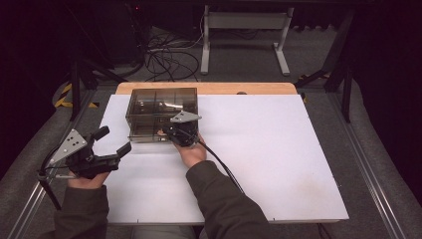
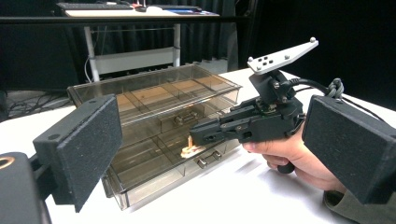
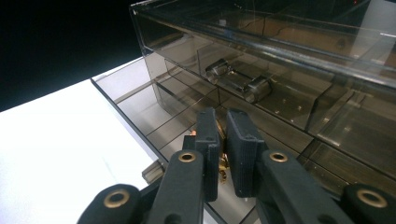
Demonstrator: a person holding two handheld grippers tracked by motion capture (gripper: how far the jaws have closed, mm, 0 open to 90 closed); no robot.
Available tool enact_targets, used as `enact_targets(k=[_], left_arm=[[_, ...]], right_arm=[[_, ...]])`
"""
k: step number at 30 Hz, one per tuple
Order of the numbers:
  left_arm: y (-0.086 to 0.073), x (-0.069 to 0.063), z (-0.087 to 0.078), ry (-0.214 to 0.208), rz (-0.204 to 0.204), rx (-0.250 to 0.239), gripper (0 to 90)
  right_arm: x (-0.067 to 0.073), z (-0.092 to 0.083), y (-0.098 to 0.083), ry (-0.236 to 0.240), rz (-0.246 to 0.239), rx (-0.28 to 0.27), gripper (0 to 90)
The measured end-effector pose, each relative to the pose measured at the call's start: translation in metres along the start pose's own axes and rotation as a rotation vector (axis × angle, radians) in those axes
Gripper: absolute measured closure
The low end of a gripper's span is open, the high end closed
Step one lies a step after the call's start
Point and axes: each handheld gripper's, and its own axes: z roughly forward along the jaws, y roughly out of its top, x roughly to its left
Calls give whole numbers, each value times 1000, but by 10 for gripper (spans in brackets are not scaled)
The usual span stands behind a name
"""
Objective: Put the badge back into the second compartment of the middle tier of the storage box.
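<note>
A smoky clear two-drawer box (image 1: 161, 104) stands at the back left of the white board. Its lower drawer (image 1: 147, 135) is pulled out toward me. My right gripper (image 1: 164, 133) reaches down into that drawer (image 3: 140, 102). Its jaws stand almost together, with a small brass-coloured piece (image 3: 223, 171) pinched between the pads. In the left gripper view the same piece (image 2: 189, 147) hangs from the right gripper (image 2: 195, 135) and touches the drawer floor. My left gripper (image 1: 114, 140) rests at the board's left edge, open and empty, its pads (image 2: 79, 149) facing the box (image 2: 154, 91).
The upper drawer is closed, and its metal handle (image 3: 238, 80) sits just beyond my right jaws. The white board (image 1: 278, 149) stretches to the right. A wooden strip (image 1: 249, 88) edges the back. Cables (image 1: 166, 59) and a table frame (image 1: 244, 22) lie on the floor beyond.
</note>
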Motion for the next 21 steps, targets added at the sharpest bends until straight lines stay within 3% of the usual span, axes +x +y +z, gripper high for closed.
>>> enact_targets(k=[21], left_arm=[[-1, 0, 1, 0, 0, 3, 58]], right_arm=[[0, -2, 0, -9, -14, 2, 793]])
